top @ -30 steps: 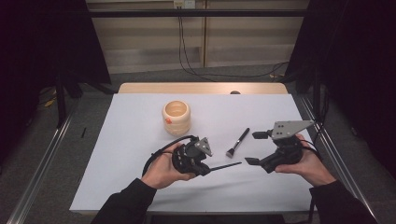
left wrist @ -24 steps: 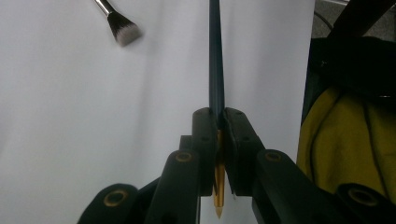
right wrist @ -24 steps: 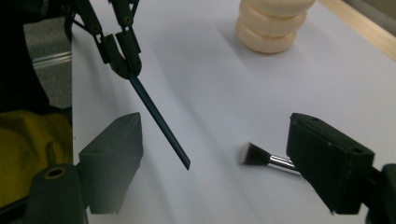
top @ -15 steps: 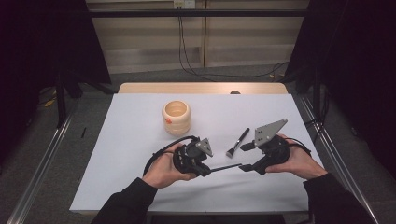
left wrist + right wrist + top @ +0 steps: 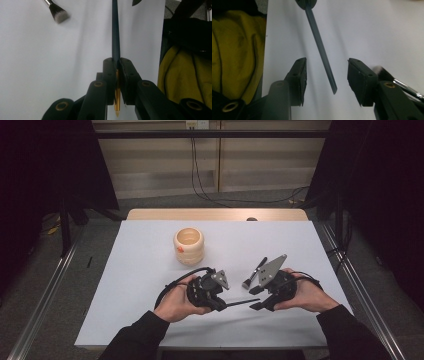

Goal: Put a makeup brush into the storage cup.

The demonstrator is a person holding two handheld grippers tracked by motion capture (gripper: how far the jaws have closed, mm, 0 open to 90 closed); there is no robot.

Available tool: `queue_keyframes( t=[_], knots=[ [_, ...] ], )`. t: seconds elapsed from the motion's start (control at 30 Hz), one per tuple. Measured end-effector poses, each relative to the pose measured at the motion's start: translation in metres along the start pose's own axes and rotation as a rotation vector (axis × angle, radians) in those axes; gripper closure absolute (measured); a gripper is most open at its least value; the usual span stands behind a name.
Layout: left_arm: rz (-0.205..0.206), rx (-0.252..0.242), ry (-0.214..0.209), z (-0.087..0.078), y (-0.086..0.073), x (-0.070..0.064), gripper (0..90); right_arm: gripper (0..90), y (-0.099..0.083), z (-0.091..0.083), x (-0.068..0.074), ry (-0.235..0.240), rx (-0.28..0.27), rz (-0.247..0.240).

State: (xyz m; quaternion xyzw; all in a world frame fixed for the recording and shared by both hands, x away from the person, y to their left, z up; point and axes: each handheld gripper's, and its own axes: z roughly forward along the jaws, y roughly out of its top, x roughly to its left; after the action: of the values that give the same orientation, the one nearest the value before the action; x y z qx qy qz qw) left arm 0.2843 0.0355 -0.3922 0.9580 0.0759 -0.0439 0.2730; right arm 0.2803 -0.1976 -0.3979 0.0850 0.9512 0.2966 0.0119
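Observation:
My left gripper (image 5: 221, 303) (image 5: 117, 61) is shut on a thin dark stick (image 5: 239, 302) (image 5: 115, 37) with a gold end that pokes out behind the jaws. The stick runs to the right, low over the white table. Its free end (image 5: 322, 50) lies between the jaws of my open right gripper (image 5: 256, 298) (image 5: 327, 67), touching neither pad. A makeup brush (image 5: 255, 272) (image 5: 58, 13) (image 5: 384, 72) lies flat on the table just beyond the right gripper.
A round ribbed wooden pot (image 5: 189, 245) stands upright at the table's (image 5: 140, 265) middle back. Yellow fabric (image 5: 180, 75) (image 5: 234, 50) shows past the table's front edge, close to both grippers. A metal rail (image 5: 360, 285) runs along the right side.
My right gripper has moved left and slightly nearer, so its open jaws now flank the stick's free end. The left gripper has held still with the stick.

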Motion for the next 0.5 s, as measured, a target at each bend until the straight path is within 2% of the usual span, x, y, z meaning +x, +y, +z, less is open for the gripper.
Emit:
queue_keyframes(
  t=[0.17, 0.2, 0.33, 0.4, 0.43, 0.47, 0.5],
  knots=[
    [0.002, 0.009, -0.017, 0.002, 0.0, 0.0, 83.6, 58.8, 0.003, 0.013, 0.001, 0.026, 0.03, -0.038],
    [-0.008, 0.007, -0.016, 0.002, -0.001, -0.001, 83.6, 59.7, 0.003, 0.014, 0.002, 0.029, 0.046, -0.024],
    [-0.007, 0.006, -0.019, 0.004, 0.0, -0.001, 83.6, 63.8, 0.004, 0.021, 0.001, 0.036, 0.075, -0.036],
    [-0.014, 0.002, -0.022, 0.004, 0.0, -0.001, 83.6, 64.3, 0.004, 0.022, 0.001, 0.037, 0.077, -0.042],
    [0.001, 0.012, -0.021, 0.004, 0.0, -0.002, 83.6, 64.7, 0.004, 0.022, 0.002, 0.035, 0.079, -0.041],
    [-0.01, 0.004, -0.026, 0.005, 0.0, -0.003, 83.6, 66.5, 0.004, 0.023, 0.002, 0.037, 0.075, -0.039],
    [0.002, 0.012, -0.027, 0.005, 0.0, -0.002, 83.6, 67.9, 0.004, 0.023, 0.001, 0.042, 0.074, -0.041]
  ],
)
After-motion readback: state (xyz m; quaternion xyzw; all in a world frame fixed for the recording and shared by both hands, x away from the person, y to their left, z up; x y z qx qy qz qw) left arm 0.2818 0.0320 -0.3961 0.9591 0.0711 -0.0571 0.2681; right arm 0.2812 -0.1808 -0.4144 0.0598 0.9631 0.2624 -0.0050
